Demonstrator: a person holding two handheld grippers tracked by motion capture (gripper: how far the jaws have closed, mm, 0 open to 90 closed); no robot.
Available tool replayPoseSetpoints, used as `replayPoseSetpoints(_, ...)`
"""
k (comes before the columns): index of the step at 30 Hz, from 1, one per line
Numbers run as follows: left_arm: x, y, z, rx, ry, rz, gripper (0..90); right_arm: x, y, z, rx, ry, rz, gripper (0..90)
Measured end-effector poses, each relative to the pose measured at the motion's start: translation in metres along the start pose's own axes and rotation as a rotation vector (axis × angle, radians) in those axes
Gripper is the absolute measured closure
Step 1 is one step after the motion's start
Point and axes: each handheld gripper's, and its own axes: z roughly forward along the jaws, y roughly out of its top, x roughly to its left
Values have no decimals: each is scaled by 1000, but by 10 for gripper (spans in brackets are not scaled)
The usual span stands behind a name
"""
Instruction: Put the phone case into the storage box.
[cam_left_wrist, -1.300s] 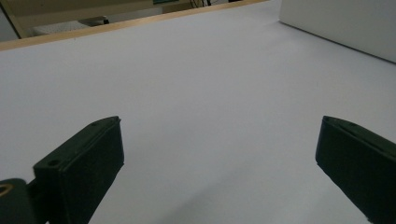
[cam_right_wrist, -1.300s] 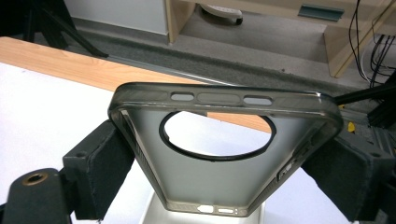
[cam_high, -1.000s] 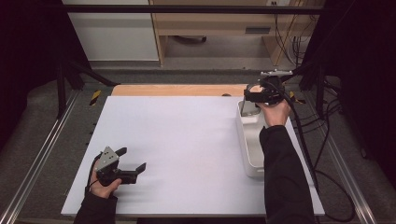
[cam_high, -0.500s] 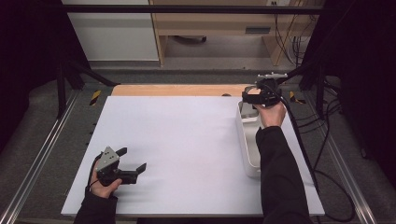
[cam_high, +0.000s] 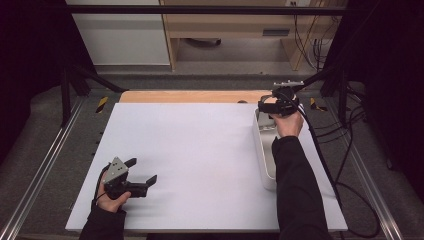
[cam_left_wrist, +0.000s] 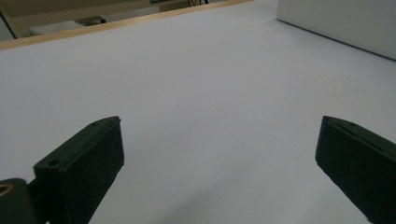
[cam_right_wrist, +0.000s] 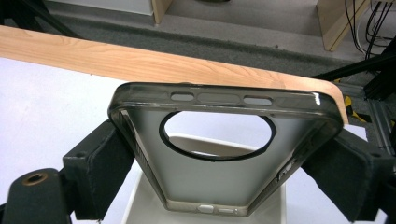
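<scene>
Right gripper view: jaws grasping phone case (cam_right_wrist: 219, 177) above white tray (cam_right_wrist: 154, 205); left gripper (cam_high: 141, 172) jaws released

Right gripper (cam_high: 274, 106), clamped on a smoky clear phone case (cam_right_wrist: 219, 149): shifted from its position a second ago, toward 12 o'clock and slightly toward 9 o'clock, now above the far end of the white tray (cam_high: 264, 165) (forearm stretched further up the worktop (cam_high: 190, 150)).

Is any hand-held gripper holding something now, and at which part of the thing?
The right hand-held gripper holds a clear phone case, clamped across its two long side edges. The left hand-held gripper is open, holding nothing.
</scene>
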Motion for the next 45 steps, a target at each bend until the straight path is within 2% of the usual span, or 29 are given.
replayPoseSetpoints(24,-1,0,1,4,-3,3,8,1,-6,11,26,-14,6,128)
replayPoseSetpoints(45,-1,0,1,3,-5,5,8,-1,-10,13,-12,-9,6,112)
